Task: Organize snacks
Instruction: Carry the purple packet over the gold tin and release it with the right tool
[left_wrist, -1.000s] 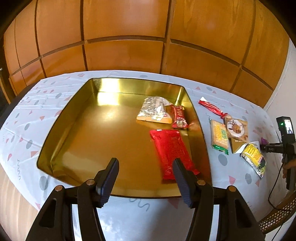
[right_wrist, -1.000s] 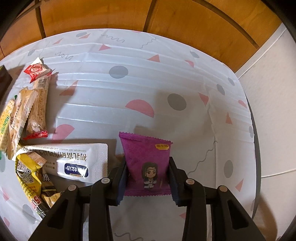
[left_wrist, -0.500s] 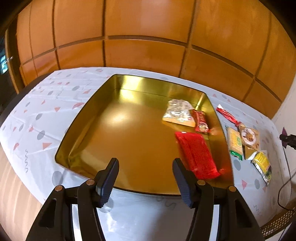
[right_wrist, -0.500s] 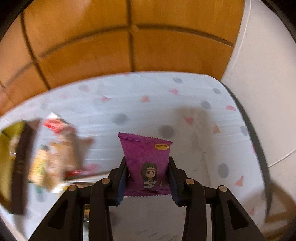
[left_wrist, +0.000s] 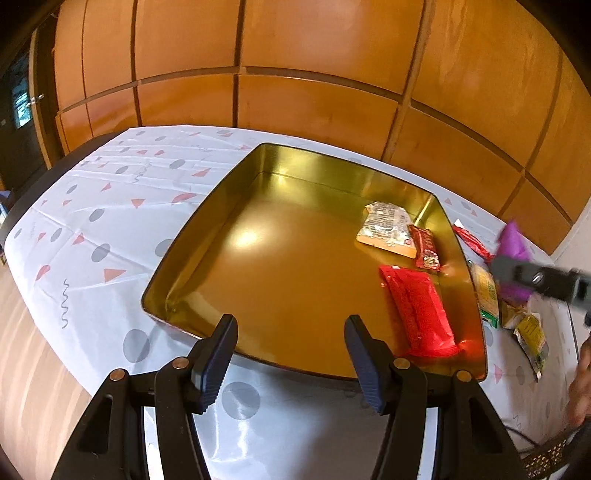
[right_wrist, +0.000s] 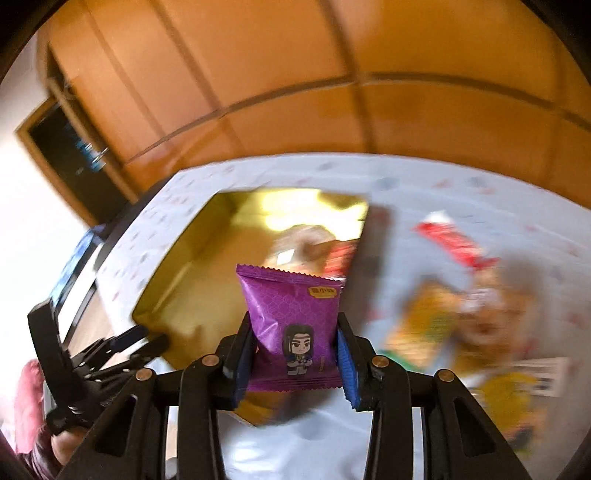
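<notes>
Purple foil snack packet (right_wrist: 291, 325), light and crinkly, is sitting pinched at its lower edges by the right gripper (right_wrist: 293, 363); gold tin (left_wrist: 229, 206) lying at eleven o'clock; left gripper (left_wrist: 290, 356) is gaping, empty.

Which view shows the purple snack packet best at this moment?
The right wrist view: the purple snack packet sits sharp and central, clamped in the right tongs. The left wrist view shows only a blurred purple patch at its right edge.

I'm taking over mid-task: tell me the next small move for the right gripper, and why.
Probably carry the purple packet on over the gold tray and lower it onto bare floor. The right gripper has its jaws shut on the packet, still short of the tray; three snacks already lie inside.
</notes>
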